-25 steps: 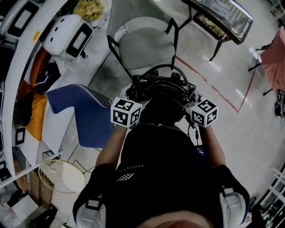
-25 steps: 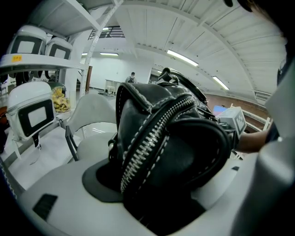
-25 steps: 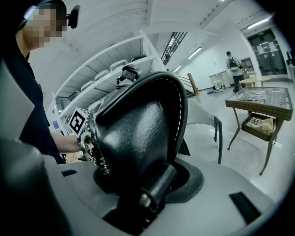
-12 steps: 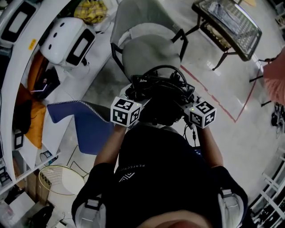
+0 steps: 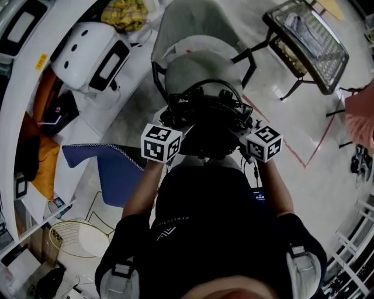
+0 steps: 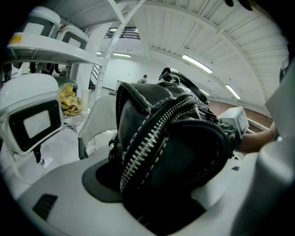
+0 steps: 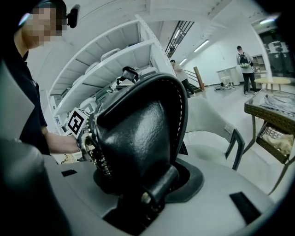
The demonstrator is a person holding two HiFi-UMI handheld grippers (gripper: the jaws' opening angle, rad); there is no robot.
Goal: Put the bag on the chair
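Person in a dark top is standing over the scene, both arms reaching forward. Left gripper [image 5: 177, 121] is clamping the near-left side of the black bag [image 5: 205, 124]; in the left gripper view the zipper side of the bag [image 6: 175, 147] is filling the gap between the jaws of the left gripper [image 6: 156, 198], pads pressing on it. Right gripper [image 5: 241, 124] is clamping the opposite side; in the right gripper view the jaws of the right gripper [image 7: 147, 198] are standing partly apart with the leather end of the bag [image 7: 138, 138] wedged between them. Bag is hanging in the air between the two, strap looping up over it, sitting over the near edge of the grey chair [image 5: 201, 61] in the head view, not resting on the seat. Chair's seat and black arm [image 7: 234, 145] are showing just beyond the bag. Left of it, a blue sheet [image 5: 114, 169] is lying near a white shelf unit carrying a white device [image 5: 90, 52] and something yellow [image 5: 125, 13]. Right of the chair, a wire-topped table [image 5: 307, 38] is standing past a red floor line [image 5: 292, 140].
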